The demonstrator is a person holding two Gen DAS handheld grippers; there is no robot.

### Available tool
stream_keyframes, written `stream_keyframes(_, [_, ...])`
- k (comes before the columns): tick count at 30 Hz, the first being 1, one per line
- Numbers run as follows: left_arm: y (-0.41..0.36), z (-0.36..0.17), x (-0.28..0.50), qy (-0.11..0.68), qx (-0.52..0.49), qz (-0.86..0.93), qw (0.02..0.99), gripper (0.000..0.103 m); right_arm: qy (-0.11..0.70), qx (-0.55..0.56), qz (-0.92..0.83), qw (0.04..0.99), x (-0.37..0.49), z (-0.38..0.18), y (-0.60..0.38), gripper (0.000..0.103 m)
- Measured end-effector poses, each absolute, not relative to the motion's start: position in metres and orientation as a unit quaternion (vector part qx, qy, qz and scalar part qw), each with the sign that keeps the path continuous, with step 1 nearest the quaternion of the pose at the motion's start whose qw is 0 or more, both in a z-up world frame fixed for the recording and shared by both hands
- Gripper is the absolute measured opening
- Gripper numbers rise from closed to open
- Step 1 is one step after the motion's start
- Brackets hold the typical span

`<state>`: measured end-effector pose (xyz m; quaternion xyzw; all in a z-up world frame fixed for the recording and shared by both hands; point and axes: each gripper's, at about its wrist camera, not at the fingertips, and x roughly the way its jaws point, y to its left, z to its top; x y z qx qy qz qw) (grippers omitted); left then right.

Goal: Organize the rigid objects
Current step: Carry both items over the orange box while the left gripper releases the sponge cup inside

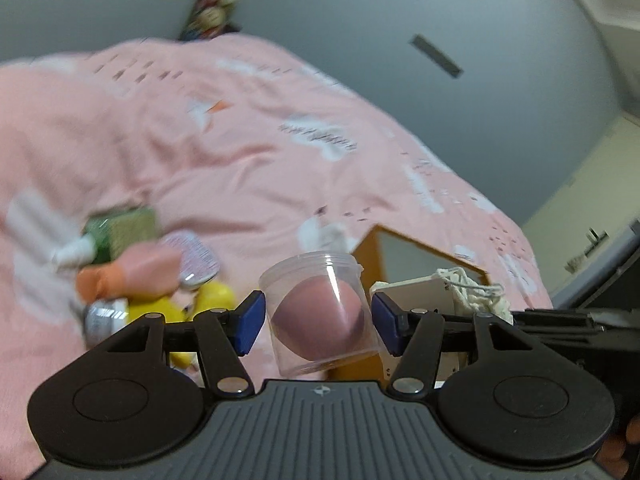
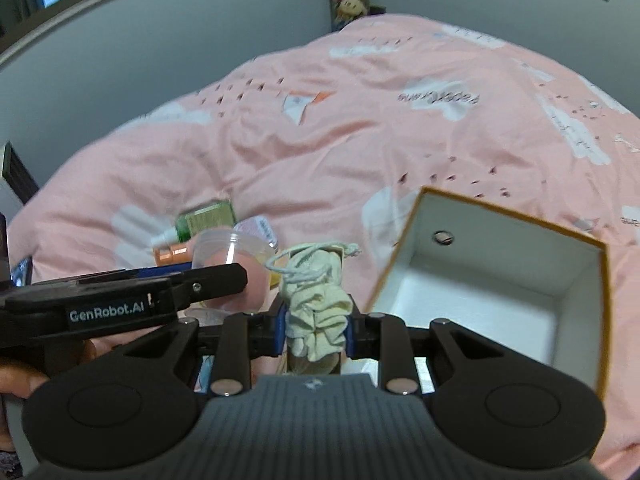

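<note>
My left gripper (image 1: 318, 316) is shut on a clear plastic jar (image 1: 320, 312) with a pink sponge inside, held above the pink bedspread. My right gripper (image 2: 318, 330) is shut on a cream drawstring pouch (image 2: 316, 300) around a small object. An open white box with an orange rim (image 2: 500, 280) lies on the bed just right of the right gripper; it also shows in the left wrist view (image 1: 372, 248). The left gripper and its jar (image 2: 224, 252) show at the left of the right wrist view.
A pile of small items lies on the bedspread (image 2: 360, 140): a green bottle (image 1: 116, 236), an orange-pink item (image 1: 132, 276), a round tin (image 1: 192, 256), a yellow object (image 1: 188, 312). A grey wall stands behind the bed.
</note>
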<state>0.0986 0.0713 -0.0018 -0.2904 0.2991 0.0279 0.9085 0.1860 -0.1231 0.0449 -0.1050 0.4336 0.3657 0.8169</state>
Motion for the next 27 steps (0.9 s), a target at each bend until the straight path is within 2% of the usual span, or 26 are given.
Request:
stream_keyframes(9, [0.012,0.018,0.129,0.287,-0.194,-0.068,0.936,0.065,0.438,-0.077,0.300,0.844,0.198,0.057,-0.185,0.026])
stream_keyframes(21, [-0.051,-0.019,0.172,0.356,-0.129,-0.145,0.914,0.064,0.523,0.020,0.242,0.817,0.225,0.007,-0.254,0.025])
stream_keyframes(27, [-0.062,-0.034,0.185,0.394,-0.088,-0.151,0.902,0.062,0.547,0.012,0.233,0.804,0.234,-0.017,-0.258,0.025])
